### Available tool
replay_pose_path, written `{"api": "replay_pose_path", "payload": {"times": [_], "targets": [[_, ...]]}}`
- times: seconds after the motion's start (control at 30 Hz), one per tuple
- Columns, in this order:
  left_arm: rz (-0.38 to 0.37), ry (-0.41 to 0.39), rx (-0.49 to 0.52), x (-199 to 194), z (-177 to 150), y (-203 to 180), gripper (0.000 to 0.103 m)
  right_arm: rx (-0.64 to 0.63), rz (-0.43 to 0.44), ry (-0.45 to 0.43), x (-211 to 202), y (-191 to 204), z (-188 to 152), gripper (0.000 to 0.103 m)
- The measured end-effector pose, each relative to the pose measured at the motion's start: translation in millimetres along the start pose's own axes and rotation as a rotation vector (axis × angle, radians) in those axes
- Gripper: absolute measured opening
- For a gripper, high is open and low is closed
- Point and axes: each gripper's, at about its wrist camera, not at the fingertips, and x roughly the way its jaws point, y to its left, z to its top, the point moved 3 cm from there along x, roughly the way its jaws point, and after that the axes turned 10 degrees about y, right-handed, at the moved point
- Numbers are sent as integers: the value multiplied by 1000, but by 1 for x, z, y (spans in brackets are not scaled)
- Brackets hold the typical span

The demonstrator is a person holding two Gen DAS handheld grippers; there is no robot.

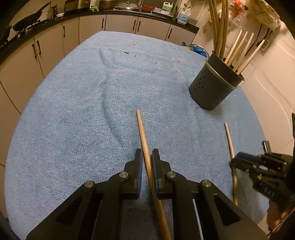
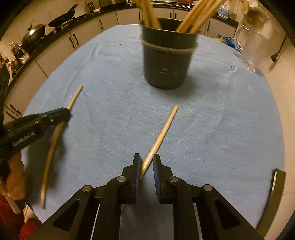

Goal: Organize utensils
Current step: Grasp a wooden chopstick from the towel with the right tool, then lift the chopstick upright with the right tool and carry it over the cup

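My left gripper point(image 1: 147, 153) is shut on a long wooden chopstick point(image 1: 142, 133) whose tip points away over the blue cloth. A second chopstick point(image 2: 162, 133) lies between the jaws of my right gripper point(image 2: 146, 158). It leans on the left pad and a gap shows at the right pad, so that gripper is open. The left wrist view shows the right gripper point(image 1: 234, 163) at the right edge, over that second chopstick point(image 1: 229, 140). The right wrist view shows the left gripper point(image 2: 66, 111) at left, on its chopstick point(image 2: 51, 144). A dark perforated utensil holder point(image 1: 212, 86) point(image 2: 166, 64) stands upright with several chopsticks and long utensils in it.
A blue cloth point(image 1: 73, 110) covers the round table, with small crumbs at the far side. Cabinets and a dark counter point(image 1: 114, 13) with pans and bottles run behind. A clear container point(image 2: 252, 46) stands at the table's far right edge. A hand point(image 2: 14, 175) holds the left gripper.
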Motion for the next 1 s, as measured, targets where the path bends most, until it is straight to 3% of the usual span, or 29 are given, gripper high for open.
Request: {"api": "replay_pose_path", "payload": {"times": [0.13,0.27,0.3,0.33,0.37,0.5,0.67,1.0], "targets": [[28,4,12,1,0,-3,11,94,32,-8,2,-22,10,30],[40,11,22,2,2,-6,8,169,62,-9,9,-28,24,30],[42,9,24,2,2,-7,8,172,55,-11,9,-26,26,28],[32,10,29,2,1,-8,8,175,60,-11,9,-24,27,16],[12,14,35,1,0,-9,7,172,64,-11,9,-20,28,11],[-14,-12,42,-9,-2,-13,6,178,138,-28,6,-13,27,7],[-50,-75,43,-34,1,-16,6,176,199,-145,-28,-1,16,7],[-74,-172,52,-80,4,-25,6,157,226,-380,-92,14,-6,7]]}}
